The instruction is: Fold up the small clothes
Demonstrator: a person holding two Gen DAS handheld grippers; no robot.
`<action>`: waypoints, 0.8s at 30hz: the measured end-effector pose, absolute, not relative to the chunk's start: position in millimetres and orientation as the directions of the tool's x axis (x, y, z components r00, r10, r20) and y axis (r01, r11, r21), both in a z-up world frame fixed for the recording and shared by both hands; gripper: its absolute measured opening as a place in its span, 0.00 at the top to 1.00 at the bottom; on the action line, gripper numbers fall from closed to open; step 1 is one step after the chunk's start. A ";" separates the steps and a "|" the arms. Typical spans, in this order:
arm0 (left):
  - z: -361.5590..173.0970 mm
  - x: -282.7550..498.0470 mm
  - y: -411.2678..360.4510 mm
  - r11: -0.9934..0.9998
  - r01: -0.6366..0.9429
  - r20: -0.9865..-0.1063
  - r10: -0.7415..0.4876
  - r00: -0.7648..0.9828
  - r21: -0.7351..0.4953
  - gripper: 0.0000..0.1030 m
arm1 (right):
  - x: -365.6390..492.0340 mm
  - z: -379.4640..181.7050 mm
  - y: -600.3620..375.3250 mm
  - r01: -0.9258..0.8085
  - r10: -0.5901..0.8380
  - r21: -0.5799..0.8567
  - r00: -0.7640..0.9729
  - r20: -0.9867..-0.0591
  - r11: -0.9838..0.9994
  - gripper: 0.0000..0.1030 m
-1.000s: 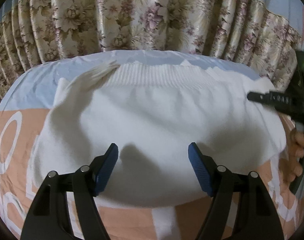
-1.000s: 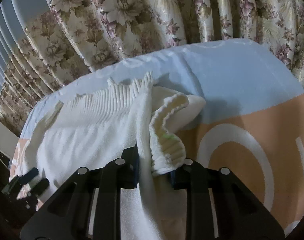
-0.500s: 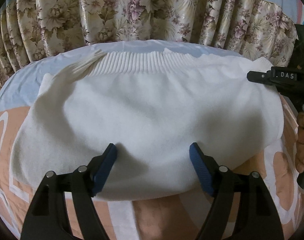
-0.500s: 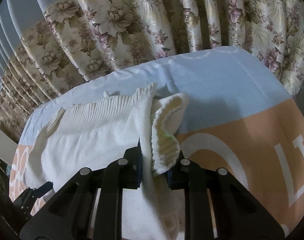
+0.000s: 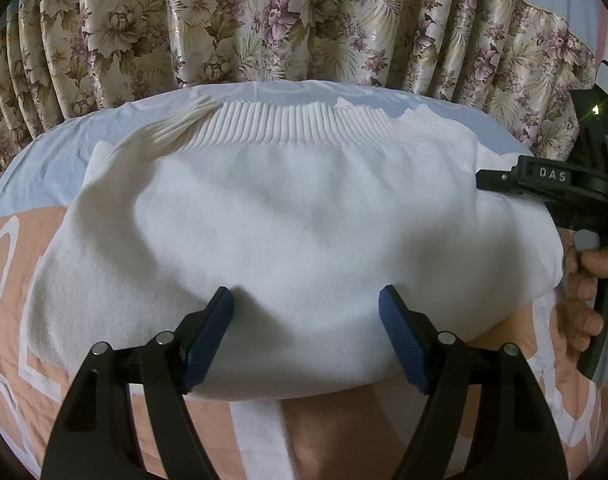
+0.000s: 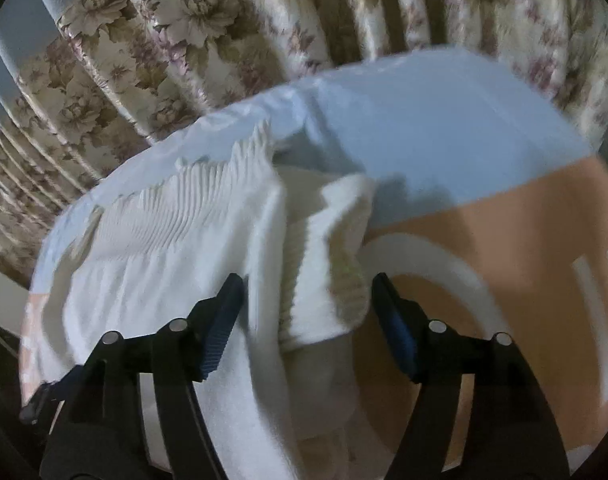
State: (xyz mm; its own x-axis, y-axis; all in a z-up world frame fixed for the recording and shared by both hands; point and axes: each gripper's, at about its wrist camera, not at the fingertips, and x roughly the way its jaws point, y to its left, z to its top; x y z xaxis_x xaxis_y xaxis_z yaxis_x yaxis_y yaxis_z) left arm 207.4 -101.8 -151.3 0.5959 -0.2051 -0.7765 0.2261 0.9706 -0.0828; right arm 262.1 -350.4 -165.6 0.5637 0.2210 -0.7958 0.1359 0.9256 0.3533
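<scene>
The white sweater (image 5: 296,224) is spread flat for folding; both grippers, left (image 5: 305,336) and right (image 6: 305,320), are held wide open, gripping nothing.

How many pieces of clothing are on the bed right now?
1: a white knit sweater spread across the bed, folded over, ribbed hem toward the curtain. Anything beneath it is hidden.
</scene>
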 end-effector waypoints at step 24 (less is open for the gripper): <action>-138.7 211.8 -91.1 0.970 0.187 -0.775 -0.235 0.587 -0.152 0.21 | 274.9 -67.7 -286.5 -0.076 0.356 0.399 0.625 -0.695 0.914 0.80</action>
State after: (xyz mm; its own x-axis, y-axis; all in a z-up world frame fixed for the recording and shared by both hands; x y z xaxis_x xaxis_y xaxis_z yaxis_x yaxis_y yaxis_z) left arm 211.8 -91.1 -138.7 0.5871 -0.2347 -0.7748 0.1871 0.9705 -0.1523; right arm 274.9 -286.5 -67.7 0.6249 0.3556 -0.6951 -0.0765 0.9139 0.3988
